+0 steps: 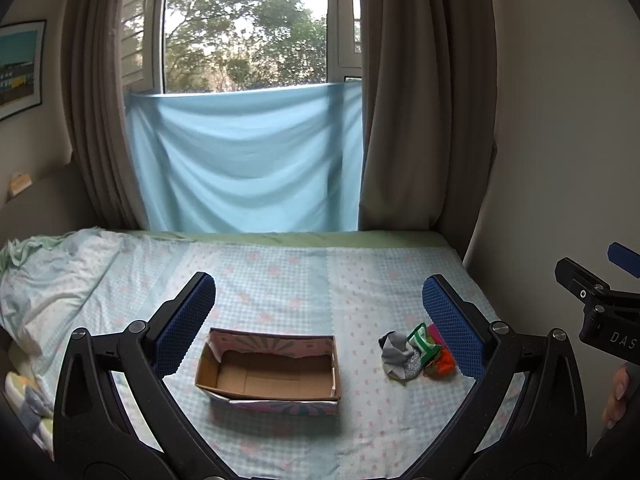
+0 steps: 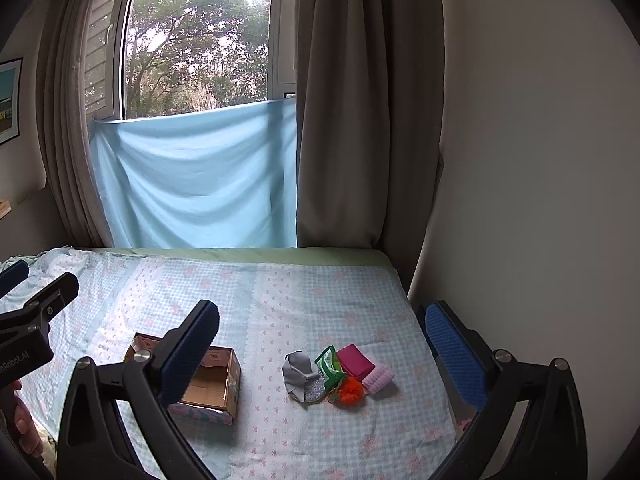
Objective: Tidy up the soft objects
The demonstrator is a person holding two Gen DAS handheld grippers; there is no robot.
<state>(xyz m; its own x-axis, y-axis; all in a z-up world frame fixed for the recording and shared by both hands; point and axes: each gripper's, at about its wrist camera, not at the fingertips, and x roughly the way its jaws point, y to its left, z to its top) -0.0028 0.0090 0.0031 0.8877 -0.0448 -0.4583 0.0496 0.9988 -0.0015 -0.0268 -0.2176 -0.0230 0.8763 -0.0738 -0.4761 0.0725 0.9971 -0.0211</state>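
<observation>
An open, empty cardboard box (image 1: 272, 372) with a patterned outside sits on the bed; it also shows in the right wrist view (image 2: 212, 384). A small pile of soft items lies to its right: a grey cloth (image 2: 298, 370), a green-white piece (image 2: 330, 366), a magenta pad (image 2: 354, 360), a pink ribbed piece (image 2: 378, 378) and an orange pom-pom (image 2: 350, 390). The pile shows in the left wrist view (image 1: 416, 354) too. My left gripper (image 1: 318, 308) is open and empty above the box. My right gripper (image 2: 322, 332) is open and empty above the pile.
The bed (image 1: 280, 272) has a light blue checked sheet with a crumpled duvet (image 1: 48, 280) at the left. A wall (image 2: 520, 160) runs along the bed's right side. Curtains (image 1: 420, 100) and a blue cloth (image 1: 244, 160) hang at the window behind.
</observation>
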